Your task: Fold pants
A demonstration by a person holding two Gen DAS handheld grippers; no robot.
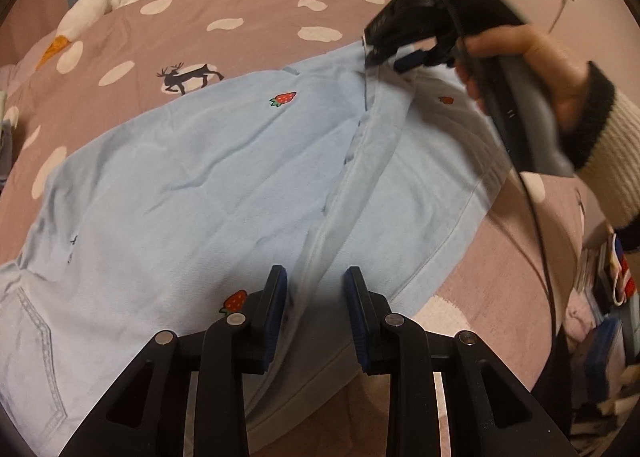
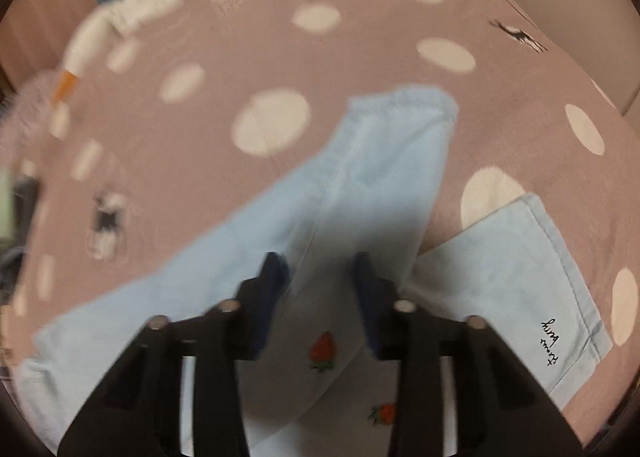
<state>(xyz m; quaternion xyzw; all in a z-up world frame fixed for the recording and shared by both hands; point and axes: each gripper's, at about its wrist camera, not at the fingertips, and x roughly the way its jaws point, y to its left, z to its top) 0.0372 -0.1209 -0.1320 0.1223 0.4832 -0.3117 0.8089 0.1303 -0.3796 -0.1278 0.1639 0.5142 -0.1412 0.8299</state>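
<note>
Pants (image 1: 208,177) lie spread on the bed (image 1: 248,1), so each leg can fold over. Your left tool (image 1: 316,297) straddles the middle seam with pads apart; your right tool (image 2: 320,289) also stands apart, unclamped, over the far leg.

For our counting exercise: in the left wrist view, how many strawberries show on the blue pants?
3. One strawberry lies mid-cloth near the far edge, one sits small by the right gripper, one peeks beside the left gripper's fingers. Folds may hide more.
</note>
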